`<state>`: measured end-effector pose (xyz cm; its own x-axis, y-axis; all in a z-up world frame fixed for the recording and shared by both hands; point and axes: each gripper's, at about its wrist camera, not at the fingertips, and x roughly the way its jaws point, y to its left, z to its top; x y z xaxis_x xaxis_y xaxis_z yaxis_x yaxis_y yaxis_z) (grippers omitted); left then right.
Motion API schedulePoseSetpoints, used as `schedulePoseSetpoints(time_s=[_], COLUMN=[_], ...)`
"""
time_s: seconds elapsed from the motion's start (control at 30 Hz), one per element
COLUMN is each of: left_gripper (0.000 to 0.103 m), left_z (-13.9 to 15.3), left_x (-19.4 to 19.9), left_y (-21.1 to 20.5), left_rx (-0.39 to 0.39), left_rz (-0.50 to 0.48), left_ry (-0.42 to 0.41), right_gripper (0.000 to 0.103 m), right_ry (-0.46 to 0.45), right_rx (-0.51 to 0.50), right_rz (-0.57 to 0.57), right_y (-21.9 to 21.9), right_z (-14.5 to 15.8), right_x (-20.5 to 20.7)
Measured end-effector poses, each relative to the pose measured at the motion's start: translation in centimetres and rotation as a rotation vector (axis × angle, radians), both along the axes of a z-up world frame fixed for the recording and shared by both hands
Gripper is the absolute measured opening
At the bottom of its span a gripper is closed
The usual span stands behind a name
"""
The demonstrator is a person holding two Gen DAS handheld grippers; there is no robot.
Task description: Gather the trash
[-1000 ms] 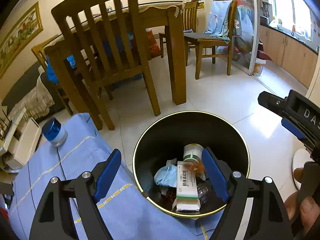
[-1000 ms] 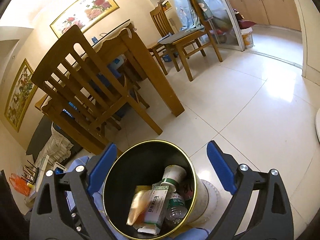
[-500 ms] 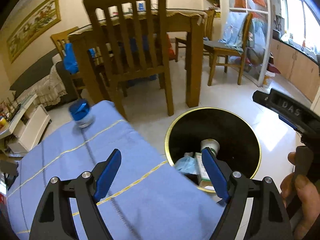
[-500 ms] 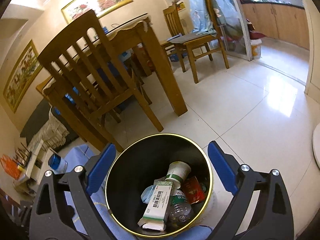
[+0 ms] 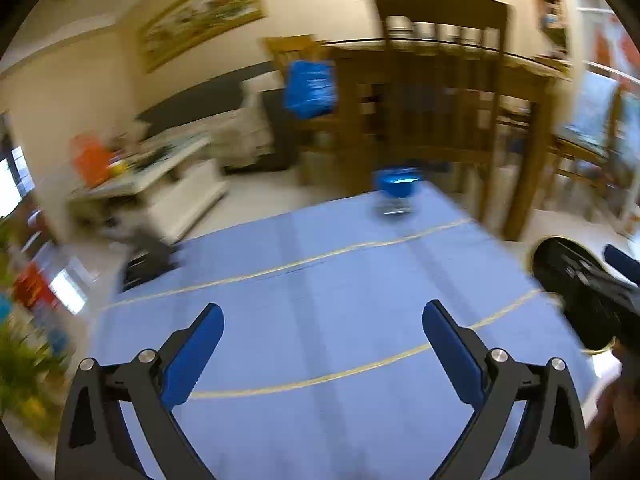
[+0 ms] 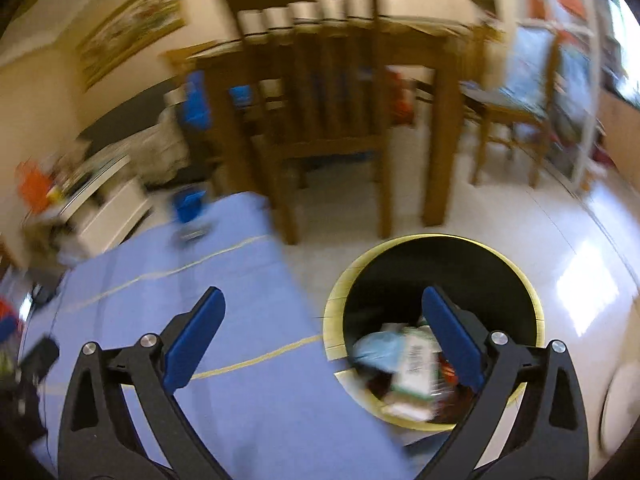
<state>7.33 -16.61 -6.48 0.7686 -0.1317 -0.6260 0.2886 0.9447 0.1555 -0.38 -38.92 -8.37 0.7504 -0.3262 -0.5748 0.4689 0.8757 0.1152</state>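
- Left gripper [image 5: 323, 334] hangs over the blue-clothed counter [image 5: 320, 280], jaws just opened wide, nothing between them.
- Right gripper [image 6: 320, 320] straddles the counter edge, jaws likewise just widened, empty.
- Trash [image 6: 404, 360] lies in the bin [image 6: 532, 292] on the floor beside the counter.
- A blue-capped jar [image 5: 396, 194] stands at the counter's far edge.
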Motion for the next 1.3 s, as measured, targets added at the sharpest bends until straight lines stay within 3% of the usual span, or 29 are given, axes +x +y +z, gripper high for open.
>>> schedulePoseSetpoints(time_s=[0.23, 0.4, 0.53, 0.63, 1.0, 1.3], left_gripper=[0.096, 0.096, 0.096, 0.096, 0.096, 0.096], left_z=[3.5, 6.3, 7.2, 7.3, 7.8, 7.5], left_x=[-2.1, -4.1, -4.9, -5.4, -6.8, -6.9], left_y=[10.7, 15.6, 16.9, 17.0, 17.0, 17.2], left_rx=[0.014, -0.059, -0.082, -0.086, -0.08, -0.113], left_rz=[0.189, 0.241, 0.254, 0.25, 0.283, 0.254], left_ry=[-0.055, -0.09, -0.115, -0.117, -0.181, -0.151], right_gripper=[0.097, 0.097, 0.098, 0.098, 0.098, 0.098], right_ry=[-0.094, -0.127, -0.103, -0.084, -0.101, -0.104], right_rx=[-0.085, -0.088, -0.109, -0.132, -0.067, -0.069], right_rz=[0.254, 0.372, 0.419, 0.418, 0.46, 0.471], right_y=[13.6, 18.8, 21.9, 23.2, 23.1, 23.3], right_z=[3.9, 8.3, 9.2, 8.8, 9.1, 9.4], right_x=[-0.3, -1.0, -1.6, -2.0, -3.4, -3.5])
